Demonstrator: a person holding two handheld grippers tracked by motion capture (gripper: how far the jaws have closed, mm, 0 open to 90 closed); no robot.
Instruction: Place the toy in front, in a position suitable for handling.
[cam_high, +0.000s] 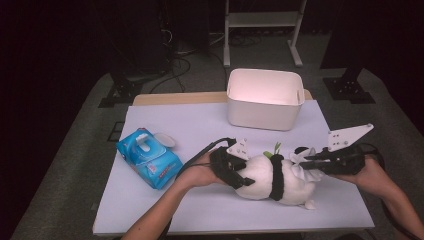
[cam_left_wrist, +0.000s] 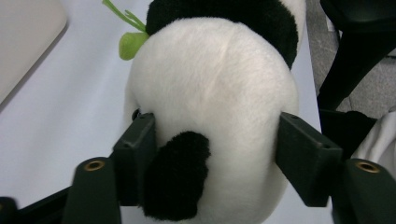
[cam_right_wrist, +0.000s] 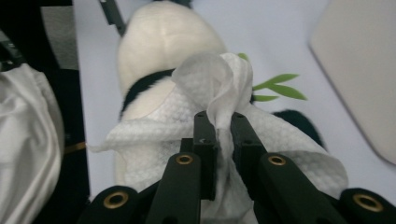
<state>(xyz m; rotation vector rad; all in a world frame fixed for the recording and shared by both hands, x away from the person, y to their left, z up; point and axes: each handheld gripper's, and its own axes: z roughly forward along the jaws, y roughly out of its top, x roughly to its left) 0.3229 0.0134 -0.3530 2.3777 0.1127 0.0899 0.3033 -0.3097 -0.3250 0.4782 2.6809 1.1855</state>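
Wiping the panda (cam_high: 272, 177) near the desk's (cam_high: 200, 125) front edge.
Left fingers (cam_left_wrist: 135, 158) clamp it steady; right fingers (cam_right_wrist: 205, 140) pinch a wipe (cam_right_wrist: 219, 84) against it.

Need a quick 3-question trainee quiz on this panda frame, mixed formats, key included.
1. True or false: the right gripper has its jaws pinched on a white wipe.
2. What sits between the left gripper jaws? A) blue wipes pack B) plush panda C) white bin
3. Fill in: the white bin stands at the table's ____ edge in the high view.

Key: 1 true; 2 B; 3 far
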